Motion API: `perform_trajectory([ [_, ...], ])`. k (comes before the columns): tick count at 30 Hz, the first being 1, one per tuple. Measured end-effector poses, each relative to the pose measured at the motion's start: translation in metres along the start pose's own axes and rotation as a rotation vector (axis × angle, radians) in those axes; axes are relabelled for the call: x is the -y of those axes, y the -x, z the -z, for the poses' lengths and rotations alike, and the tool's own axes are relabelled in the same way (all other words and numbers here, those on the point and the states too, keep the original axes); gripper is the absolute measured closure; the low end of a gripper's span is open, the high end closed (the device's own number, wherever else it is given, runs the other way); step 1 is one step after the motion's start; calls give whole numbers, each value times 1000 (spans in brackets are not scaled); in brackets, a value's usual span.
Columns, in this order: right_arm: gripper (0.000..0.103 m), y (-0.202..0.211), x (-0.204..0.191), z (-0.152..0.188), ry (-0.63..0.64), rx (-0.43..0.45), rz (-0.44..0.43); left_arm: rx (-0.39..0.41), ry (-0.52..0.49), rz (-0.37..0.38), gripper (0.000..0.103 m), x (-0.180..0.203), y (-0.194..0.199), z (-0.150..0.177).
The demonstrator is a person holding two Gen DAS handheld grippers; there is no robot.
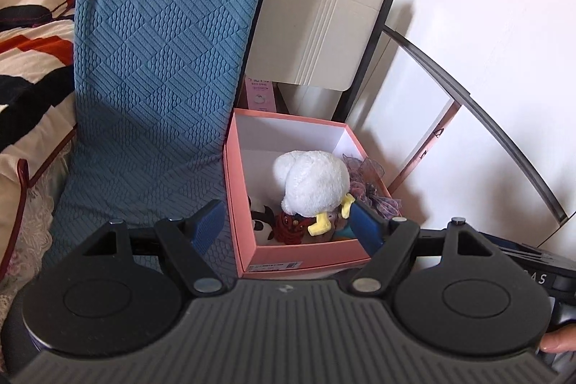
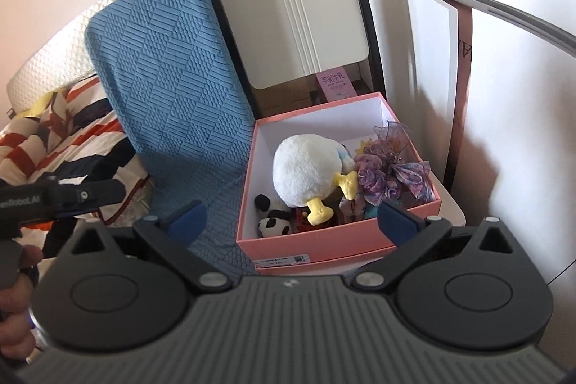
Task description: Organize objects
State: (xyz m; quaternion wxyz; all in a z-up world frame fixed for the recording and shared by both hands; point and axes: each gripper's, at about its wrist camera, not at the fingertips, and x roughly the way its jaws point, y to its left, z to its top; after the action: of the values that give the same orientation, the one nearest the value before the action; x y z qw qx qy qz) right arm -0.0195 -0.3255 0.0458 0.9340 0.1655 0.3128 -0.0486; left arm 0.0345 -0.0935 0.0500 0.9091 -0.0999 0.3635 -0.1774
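Your left gripper (image 1: pixel 284 225) stands with its jaws apart and nothing between the blue pads; it hangs over the near left corner of the pink box (image 1: pixel 309 256). Your right gripper (image 2: pixel 291 218) is spread wide, also empty, framing the near wall of the same box (image 2: pixel 324 243). Neither pair of pads touches the box or its contents.

The box is open-topped, pink outside and white inside, with a printed label on its near wall towards the left corner.

Inside it, a white plush duck (image 2: pixel 306 168) lies head away from you, its yellow feet pointing at the near wall. It is the largest item and sits about mid-box. A small black-and-white panda toy (image 2: pixel 273 222) lies in the near left corner, just beside the duck. A red item (image 1: pixel 291 225) sits between the panda and the duck's feet; what it is cannot be told. A purple ribbon bow (image 2: pixel 388 171) fills the right side, touching the duck and rising to the right rim.

The box stands against a blue textured cushion (image 1: pixel 162 60) on its left. A grey board (image 1: pixel 316 24) with a slot handle stands upright behind the far wall. A pink carton (image 2: pixel 334 81) shows below the board. Striped bedding (image 1: pixel 28 60) lies beyond the cushion.
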Motion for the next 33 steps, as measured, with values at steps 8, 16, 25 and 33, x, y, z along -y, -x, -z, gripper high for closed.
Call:
perform_trajectory([
  [8, 0, -12, 8, 5, -40, -36, 10, -18, -1, -39, 23, -2, -11, 0],
  [16, 0, -15, 12, 7, -50, -52, 6, -17, -9, -41, 23, 2, -16, -2],
  [25, 0, -17, 16, 6, -57, -58, 15, -29, -17, -46, 23, 4, -22, -1],
  [33, 0, -23, 19, 5, -63, -70, 8, -36, -23, -61, 22, 7, -27, -2],
])
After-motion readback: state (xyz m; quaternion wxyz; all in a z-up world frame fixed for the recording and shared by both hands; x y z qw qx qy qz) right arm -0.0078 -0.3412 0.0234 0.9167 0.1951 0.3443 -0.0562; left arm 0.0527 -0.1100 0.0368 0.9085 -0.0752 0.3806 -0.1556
